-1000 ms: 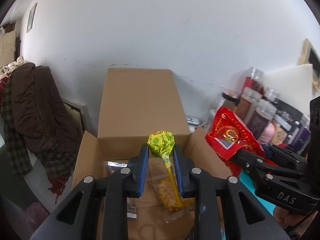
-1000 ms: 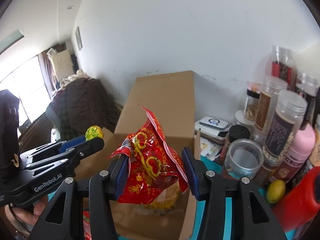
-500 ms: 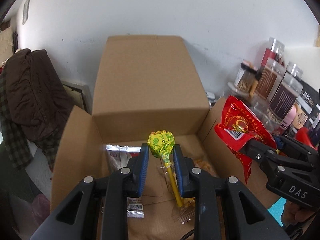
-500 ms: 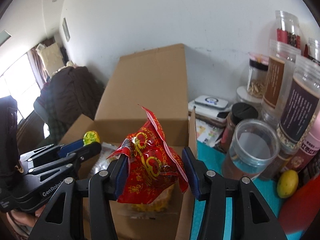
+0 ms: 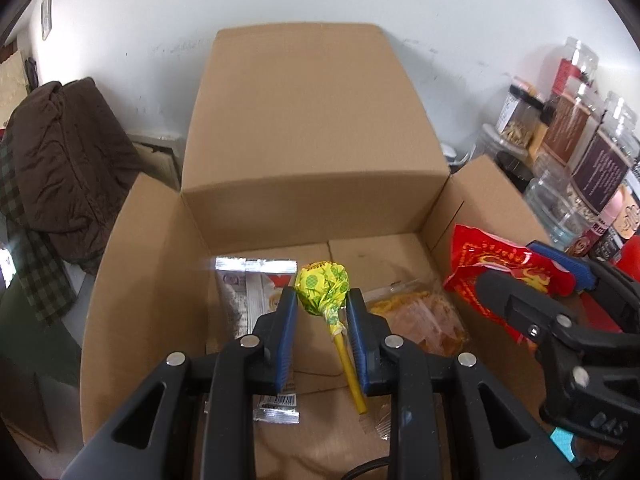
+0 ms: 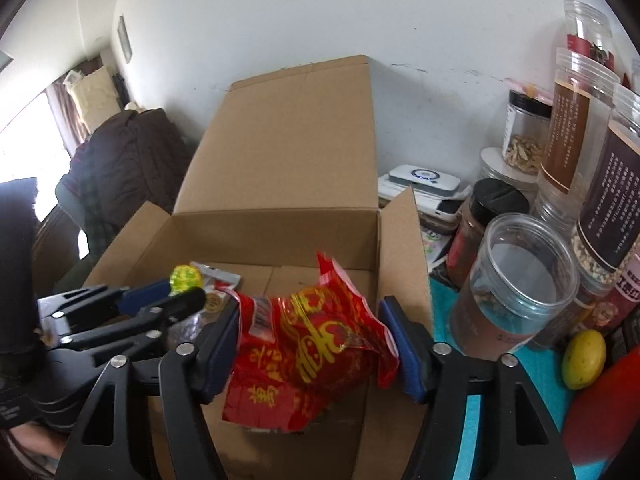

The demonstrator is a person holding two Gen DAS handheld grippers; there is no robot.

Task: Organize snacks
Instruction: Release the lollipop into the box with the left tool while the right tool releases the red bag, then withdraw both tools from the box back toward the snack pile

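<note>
An open cardboard box (image 5: pixel 312 208) stands in front of me, its back flap up. My left gripper (image 5: pixel 322 300) is shut on a yellow-green lollipop (image 5: pixel 323 290) and holds it above the box floor. It also shows in the right wrist view (image 6: pixel 186 276). My right gripper (image 6: pixel 312 324) has its jaws spread wide around a red snack bag (image 6: pixel 308 344), which tilts and sags between them over the box's right side. The bag also shows in the left wrist view (image 5: pixel 500 276). A silver packet (image 5: pixel 252 292) and a clear bag of yellow snacks (image 5: pixel 420 316) lie in the box.
Several clear jars (image 6: pixel 516 284) with dark contents stand right of the box on a teal surface (image 6: pixel 472 432). A yellow lemon-like thing (image 6: pixel 584 354) and a red object (image 6: pixel 612 412) sit at the far right. A brown coat (image 5: pixel 64 160) hangs on the left.
Both grippers have moved forward and down over the box. The right gripper's jaws have spread and the red bag has tipped over and sagged between them.
</note>
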